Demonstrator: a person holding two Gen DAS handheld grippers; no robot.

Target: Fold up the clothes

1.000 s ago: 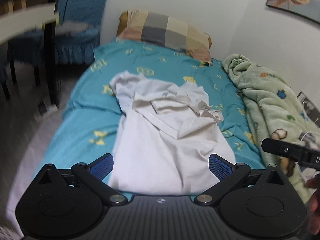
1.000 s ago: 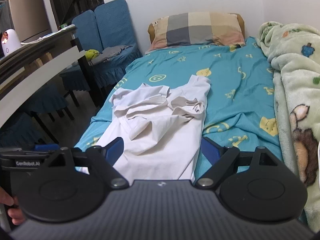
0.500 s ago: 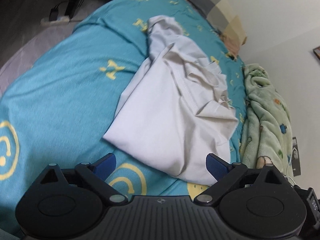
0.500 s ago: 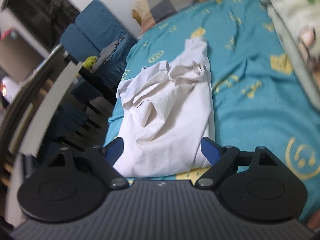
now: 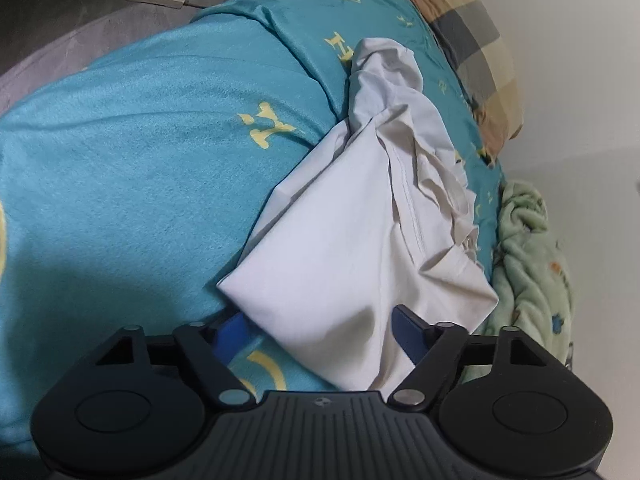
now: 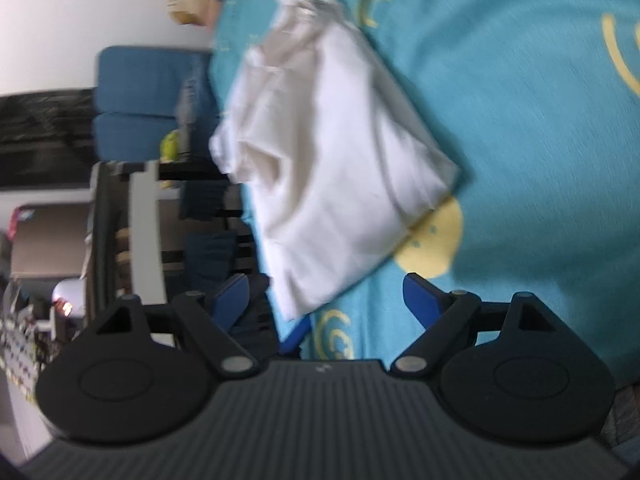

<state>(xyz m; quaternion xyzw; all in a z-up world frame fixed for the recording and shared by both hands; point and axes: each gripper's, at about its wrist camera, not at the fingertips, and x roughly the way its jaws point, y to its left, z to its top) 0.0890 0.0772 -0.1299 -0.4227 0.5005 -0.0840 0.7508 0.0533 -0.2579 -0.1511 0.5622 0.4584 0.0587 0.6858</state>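
A crumpled white shirt (image 5: 352,240) lies along the middle of your bed, on the teal sheet (image 5: 132,168) with yellow prints. Your left gripper (image 5: 320,330) straddles the shirt's near hem, its jaws closing with the cloth between them (the pads are not yet pressing it). Your right gripper (image 6: 326,300) hovers at the other near corner with its blue fingers (image 6: 420,300) spread wide, holding nothing. A checked pillow (image 5: 472,52) sits at the head, and a green blanket (image 5: 528,248) is bunched along the wall.
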